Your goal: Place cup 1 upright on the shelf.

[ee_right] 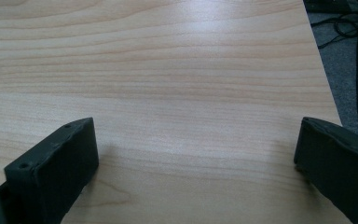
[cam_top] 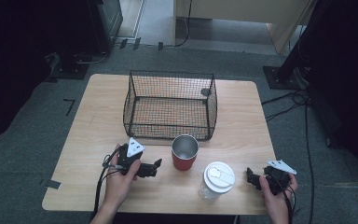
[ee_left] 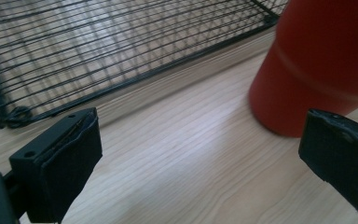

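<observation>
A red cup point(cam_top: 184, 158) with a shiny metal inside stands upright in front of a black wire basket point(cam_top: 170, 105). To its right stands a clear container with a white lid point(cam_top: 217, 178). My left gripper point(cam_top: 157, 165) rests on the table just left of the cup, pointing at it. In the left gripper view this gripper point(ee_left: 205, 154) is open, the red cup point(ee_left: 321, 60) stands close ahead on the right, and the basket point(ee_left: 121, 46) lies beyond. My right gripper point(cam_top: 251, 177) sits right of the lidded container. It is open point(ee_right: 196, 158) over bare wood.
The wooden table point(cam_top: 98, 121) has bare room left of the basket and along its front edge. Its right edge point(ee_right: 324, 79) lies close to my right gripper, with grey carpet and cables point(cam_top: 303, 100) beyond. Dark equipment stands around the table.
</observation>
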`<move>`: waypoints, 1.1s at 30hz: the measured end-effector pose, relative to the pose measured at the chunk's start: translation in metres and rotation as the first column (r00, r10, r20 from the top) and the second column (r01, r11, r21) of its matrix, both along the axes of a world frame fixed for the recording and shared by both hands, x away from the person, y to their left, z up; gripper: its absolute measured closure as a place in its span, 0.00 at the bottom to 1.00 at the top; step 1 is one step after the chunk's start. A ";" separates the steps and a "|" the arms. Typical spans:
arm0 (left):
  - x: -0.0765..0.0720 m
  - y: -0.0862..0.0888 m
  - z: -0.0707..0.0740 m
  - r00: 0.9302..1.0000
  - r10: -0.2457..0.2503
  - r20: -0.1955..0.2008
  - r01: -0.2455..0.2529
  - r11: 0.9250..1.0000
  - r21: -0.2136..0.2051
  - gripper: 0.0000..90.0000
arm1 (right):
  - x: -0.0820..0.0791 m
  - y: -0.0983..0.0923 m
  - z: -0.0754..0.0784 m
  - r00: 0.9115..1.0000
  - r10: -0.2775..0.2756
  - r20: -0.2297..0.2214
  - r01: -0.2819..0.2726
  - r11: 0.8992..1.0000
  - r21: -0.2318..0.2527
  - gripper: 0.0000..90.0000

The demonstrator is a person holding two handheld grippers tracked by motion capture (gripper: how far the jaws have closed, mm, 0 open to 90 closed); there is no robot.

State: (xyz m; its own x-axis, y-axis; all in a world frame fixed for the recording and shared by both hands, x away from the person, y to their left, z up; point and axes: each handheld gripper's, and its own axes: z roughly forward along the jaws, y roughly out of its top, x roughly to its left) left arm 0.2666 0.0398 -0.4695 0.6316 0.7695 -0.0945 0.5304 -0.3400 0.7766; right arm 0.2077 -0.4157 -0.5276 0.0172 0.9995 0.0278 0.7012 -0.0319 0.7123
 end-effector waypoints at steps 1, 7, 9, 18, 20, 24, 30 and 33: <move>0.000 -0.002 0.001 1.000 -0.001 0.001 0.001 1.000 -0.004 0.00 | 0.000 0.000 0.000 1.000 0.001 0.000 -0.001 1.000 0.000 0.00; -0.003 -0.019 0.005 0.999 -0.038 -0.005 0.038 0.999 -0.024 0.00 | 0.000 0.000 0.000 1.000 0.001 0.000 -0.001 1.000 0.000 0.00; -0.004 -0.022 0.006 0.999 -0.052 -0.002 0.052 0.998 -0.036 0.00 | 0.000 0.000 0.000 1.000 0.000 0.000 0.000 1.000 0.000 0.00; -0.008 -0.044 0.004 0.993 -0.113 0.015 0.114 0.993 -0.034 0.00 | 0.000 0.000 0.000 1.000 0.000 0.000 0.000 1.000 0.000 0.00; -0.009 -0.049 0.004 0.992 -0.129 0.017 0.129 0.991 -0.025 0.00 | 0.000 0.000 0.000 1.000 0.000 0.000 0.000 1.000 0.000 0.00; -0.008 -0.060 0.006 0.989 -0.149 0.014 0.149 0.989 0.001 0.00 | 0.000 0.000 0.000 1.000 0.000 0.000 0.000 1.000 0.000 0.00; -0.007 -0.073 0.008 0.986 -0.162 0.027 0.162 0.987 0.015 0.00 | 0.000 0.000 0.000 1.000 0.000 0.000 0.000 1.000 0.000 0.00; -0.007 -0.080 0.007 0.985 -0.172 0.032 0.170 0.985 0.038 0.00 | 0.000 0.000 0.000 1.000 0.000 0.000 0.000 1.000 0.000 0.00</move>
